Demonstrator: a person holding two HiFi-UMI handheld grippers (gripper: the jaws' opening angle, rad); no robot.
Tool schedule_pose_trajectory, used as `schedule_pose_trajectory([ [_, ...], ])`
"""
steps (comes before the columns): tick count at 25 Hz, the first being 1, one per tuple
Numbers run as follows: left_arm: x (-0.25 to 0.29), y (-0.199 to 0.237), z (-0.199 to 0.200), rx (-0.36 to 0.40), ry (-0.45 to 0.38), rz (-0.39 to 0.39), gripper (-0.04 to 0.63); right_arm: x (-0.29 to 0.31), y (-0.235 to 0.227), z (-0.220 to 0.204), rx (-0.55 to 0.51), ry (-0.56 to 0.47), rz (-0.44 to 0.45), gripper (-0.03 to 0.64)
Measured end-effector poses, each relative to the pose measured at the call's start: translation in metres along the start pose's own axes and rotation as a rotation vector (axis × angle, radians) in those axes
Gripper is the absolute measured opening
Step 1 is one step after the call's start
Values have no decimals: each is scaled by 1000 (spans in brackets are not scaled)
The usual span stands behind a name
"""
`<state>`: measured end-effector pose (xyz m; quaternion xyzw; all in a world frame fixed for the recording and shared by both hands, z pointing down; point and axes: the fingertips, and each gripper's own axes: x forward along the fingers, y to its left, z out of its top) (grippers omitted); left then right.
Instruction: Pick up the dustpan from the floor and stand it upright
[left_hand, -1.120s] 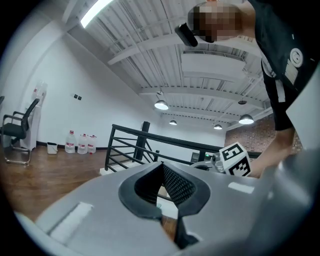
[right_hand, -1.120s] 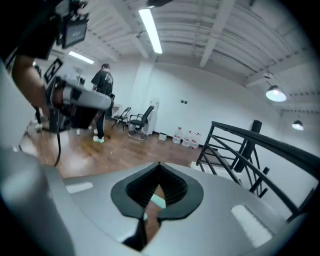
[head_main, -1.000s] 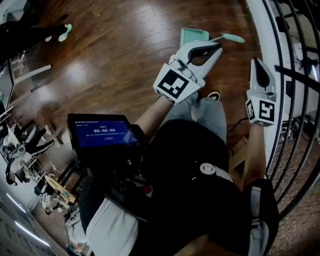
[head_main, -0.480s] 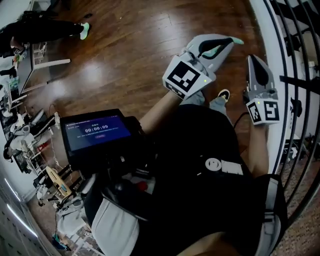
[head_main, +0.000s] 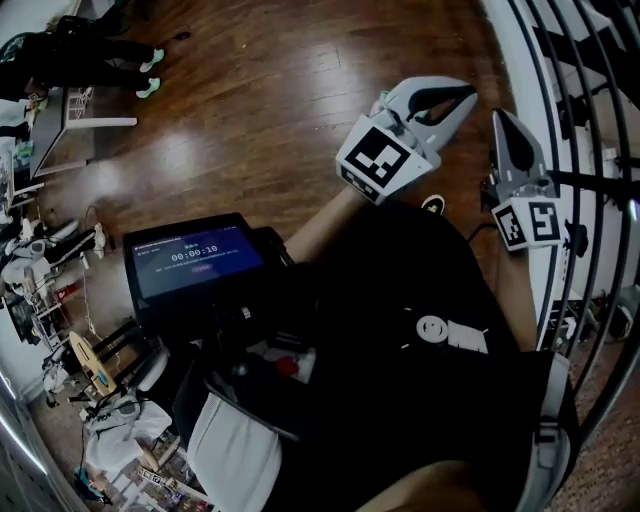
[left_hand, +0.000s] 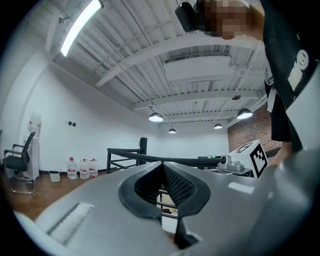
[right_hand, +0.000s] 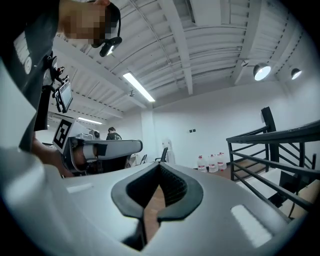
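No dustpan shows in any view now. In the head view my left gripper (head_main: 466, 94) is held high over the wooden floor (head_main: 250, 100), its tips together with nothing between them. Just right of it my right gripper (head_main: 502, 120) is also shut and empty, close to the black railing (head_main: 590, 150). In the left gripper view the left gripper (left_hand: 162, 163) points level across the room, pads meeting. The right gripper view shows the right gripper (right_hand: 160, 164) shut too, with the left gripper's body (right_hand: 107, 149) at its left.
A tablet with a blue screen (head_main: 195, 258) hangs at my chest. A white curb (head_main: 520, 50) and the black railing run along the right. A person (head_main: 90, 50) stands far off at the upper left. Water bottles (left_hand: 82, 167) and an office chair (left_hand: 20, 165) stand by the far wall.
Both grippers have risen together and stayed shut. The teal dustpan, which lay on the floor beyond the left gripper a second ago, has gone out of sight.
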<state>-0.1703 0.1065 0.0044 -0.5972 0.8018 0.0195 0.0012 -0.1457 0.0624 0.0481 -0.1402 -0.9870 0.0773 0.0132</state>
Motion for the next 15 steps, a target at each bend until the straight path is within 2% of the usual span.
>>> schedule_pose_trajectory([
  [15,2,4,4,4,-28,13,18,6,5,8,-62,5,36,2],
])
